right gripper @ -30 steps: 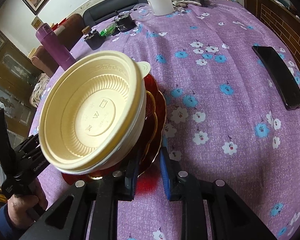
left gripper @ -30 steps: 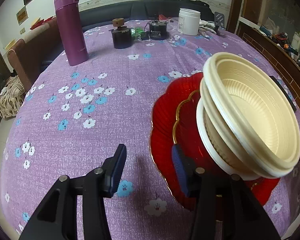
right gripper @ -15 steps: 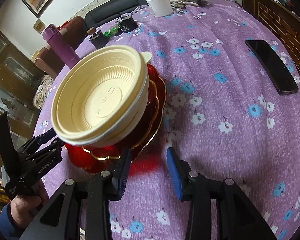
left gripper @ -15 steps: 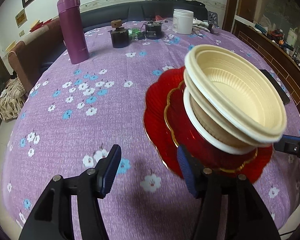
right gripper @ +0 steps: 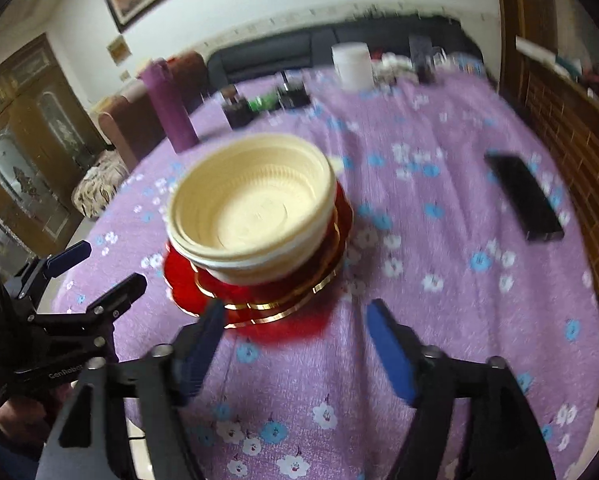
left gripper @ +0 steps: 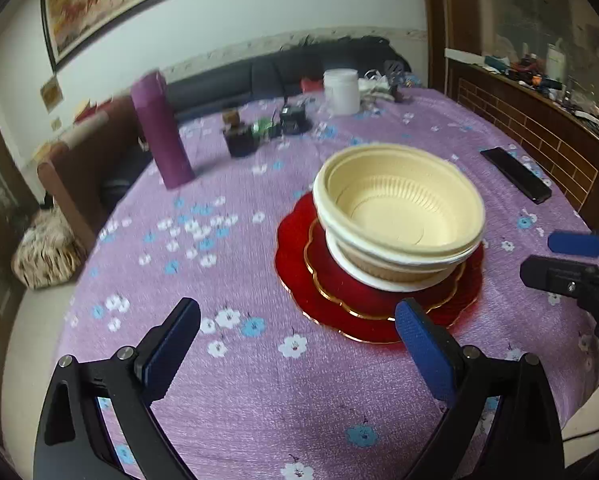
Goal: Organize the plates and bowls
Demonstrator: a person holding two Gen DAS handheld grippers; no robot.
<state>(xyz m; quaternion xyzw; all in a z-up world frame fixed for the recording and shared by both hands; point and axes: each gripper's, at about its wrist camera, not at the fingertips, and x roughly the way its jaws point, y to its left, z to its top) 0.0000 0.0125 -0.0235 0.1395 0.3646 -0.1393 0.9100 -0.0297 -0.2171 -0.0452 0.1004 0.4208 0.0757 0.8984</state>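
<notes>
A stack of cream plastic bowls (left gripper: 399,216) sits on red gold-rimmed plates (left gripper: 311,252) on the purple flowered tablecloth. The same bowls (right gripper: 255,208) and plates (right gripper: 203,296) show in the right wrist view. My left gripper (left gripper: 299,340) is open and empty, pulled back in front of the stack. My right gripper (right gripper: 293,340) is open and empty, also back from the stack. Each gripper shows in the other's view, the right (left gripper: 571,256) and the left (right gripper: 95,268).
A purple flask (left gripper: 161,128), small dark jars (left gripper: 241,140) and a white tub (left gripper: 341,90) stand at the far side. A black phone (left gripper: 515,174) lies at the right. A wooden sideboard (left gripper: 539,120) borders the right; the table edge is close below.
Both grippers have opened wide and drawn back and up from the stack. The plates and bowls, tilted and held earlier, now rest flat on the table.
</notes>
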